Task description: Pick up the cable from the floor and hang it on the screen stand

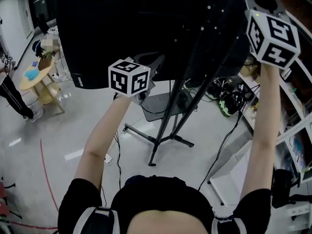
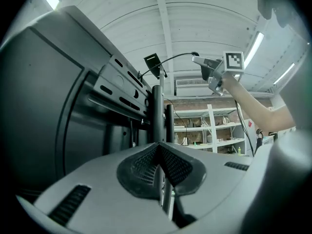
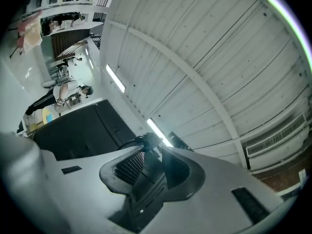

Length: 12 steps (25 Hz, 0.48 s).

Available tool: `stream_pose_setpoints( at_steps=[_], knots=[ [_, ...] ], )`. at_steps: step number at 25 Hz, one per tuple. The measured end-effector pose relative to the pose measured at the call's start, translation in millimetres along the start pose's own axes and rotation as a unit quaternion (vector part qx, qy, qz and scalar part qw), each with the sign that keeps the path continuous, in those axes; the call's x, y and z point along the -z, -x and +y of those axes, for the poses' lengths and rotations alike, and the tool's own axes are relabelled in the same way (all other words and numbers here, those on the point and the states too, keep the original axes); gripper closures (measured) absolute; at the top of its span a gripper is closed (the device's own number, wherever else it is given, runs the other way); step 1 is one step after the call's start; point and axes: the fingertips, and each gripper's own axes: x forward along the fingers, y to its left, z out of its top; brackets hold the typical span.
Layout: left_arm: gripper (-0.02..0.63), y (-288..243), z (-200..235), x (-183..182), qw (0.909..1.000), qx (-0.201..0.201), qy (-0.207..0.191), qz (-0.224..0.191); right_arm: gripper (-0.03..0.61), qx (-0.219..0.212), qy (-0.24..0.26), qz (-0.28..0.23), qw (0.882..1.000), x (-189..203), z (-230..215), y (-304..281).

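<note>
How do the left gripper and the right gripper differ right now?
The right gripper is clamped on the black cable; the left gripper has its jaws together, nothing seen between them. The right gripper is raised higher than the left and tilts toward the ceiling; the left faces the screen stand. Both carry marker cubes.

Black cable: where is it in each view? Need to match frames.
Head view: cannot pick it out against the large black screen.
Left gripper view: thin black cable arcs across upper centre, leftward from the right tool.
Right gripper view: lower centre, cable end clamped in that tool's jaws.
Shared landmark: the screen, top of head view, left in left gripper view, lower left in right gripper view.
</note>
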Motion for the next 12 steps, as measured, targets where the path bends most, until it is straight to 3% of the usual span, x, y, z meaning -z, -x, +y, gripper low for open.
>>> stream_pose_setpoints(
  at_steps=[12],
  knots=[
    [0.611,-19,-41,41,0.9993,0.013,0.016,0.032,0.451,-0.019,-0.071,0.058,0.996,110,54,71]
  ],
)
